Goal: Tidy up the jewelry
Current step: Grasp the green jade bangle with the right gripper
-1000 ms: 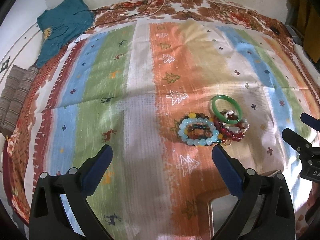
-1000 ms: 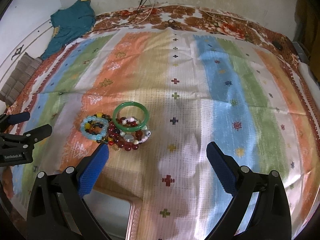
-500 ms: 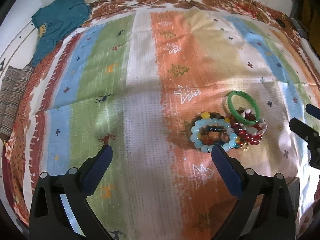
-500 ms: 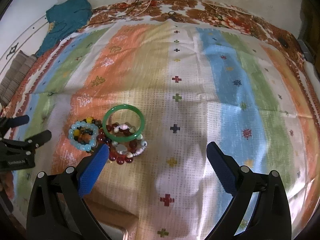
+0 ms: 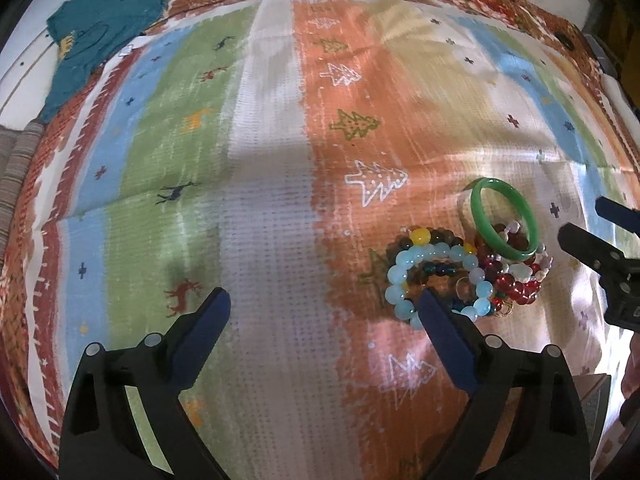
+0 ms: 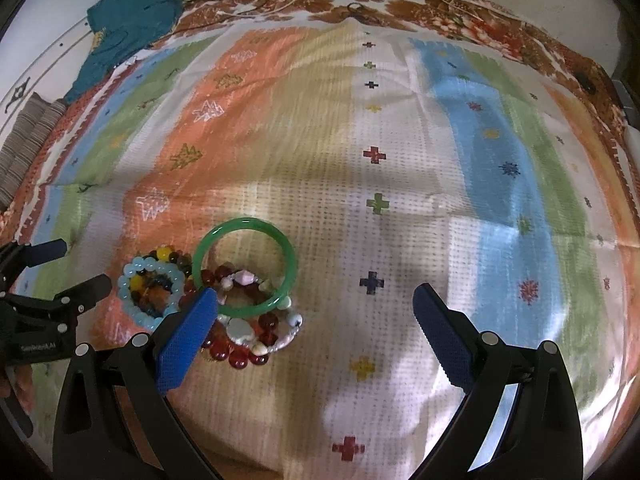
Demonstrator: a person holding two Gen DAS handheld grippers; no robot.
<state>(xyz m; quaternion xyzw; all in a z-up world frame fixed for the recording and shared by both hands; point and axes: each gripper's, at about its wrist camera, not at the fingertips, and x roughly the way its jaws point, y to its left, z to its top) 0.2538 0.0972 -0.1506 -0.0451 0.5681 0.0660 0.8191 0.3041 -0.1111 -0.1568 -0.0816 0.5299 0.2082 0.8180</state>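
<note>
Both tools closing in on the bracelet pile

Nearest us, the left tool [image 5: 324, 308] and right tool [image 6: 314, 302] are both spread wide and empty. Over the last second both have advanced: the pile has grown in each view, and the inner pads now overlap it. On the striped bedspread [image 6: 400, 128], toward its near edge, the light-blue bead bracelet [image 5: 436, 280] touches the red bead bracelet [image 6: 248, 340], with the green bangle [image 6: 245, 266] resting on top. We judge a first pick imminent. Far corner: teal garment [image 6: 128, 28].
</note>
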